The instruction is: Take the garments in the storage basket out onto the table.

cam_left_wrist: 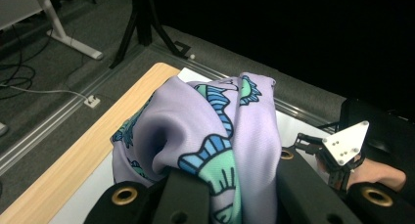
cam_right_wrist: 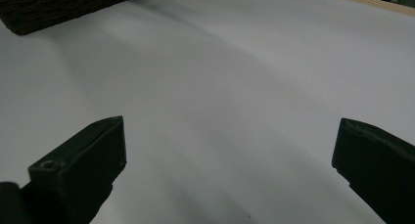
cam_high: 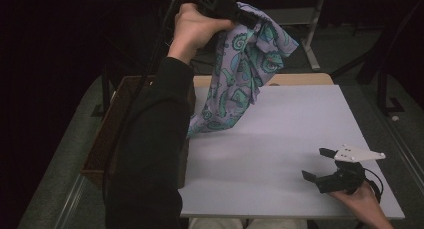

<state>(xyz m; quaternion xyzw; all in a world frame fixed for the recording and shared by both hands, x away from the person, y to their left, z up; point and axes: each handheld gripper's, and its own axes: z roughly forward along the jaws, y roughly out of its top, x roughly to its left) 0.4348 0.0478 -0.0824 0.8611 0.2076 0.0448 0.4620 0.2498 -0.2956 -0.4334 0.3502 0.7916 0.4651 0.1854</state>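
A lilac cloth (cam_high: 239,74) with teal and blue paisley print hangs from my left gripper (cam_high: 235,14), which is raised high over the table's far left and shut on the cloth's top. Its lower end dangles just above the white table (cam_high: 280,139). In the left gripper view the bunched cloth (cam_left_wrist: 210,131) bulges out between the two black jaws. My right gripper (cam_high: 316,164) rests low near the table's front right corner, open, nothing between its fingers (cam_right_wrist: 83,160). The same gripper (cam_left_wrist: 313,145) with its white three-cornered plate appears in the left gripper view.
A brown woven basket (cam_high: 107,134) stands against the table's left edge, partly behind my dark sleeve (cam_high: 150,139); its corner (cam_right_wrist: 58,6) shows in the right gripper view. A wooden strip (cam_high: 300,79) runs along the table's far edge. Desk legs (cam_high: 312,34) stand on the floor beyond.
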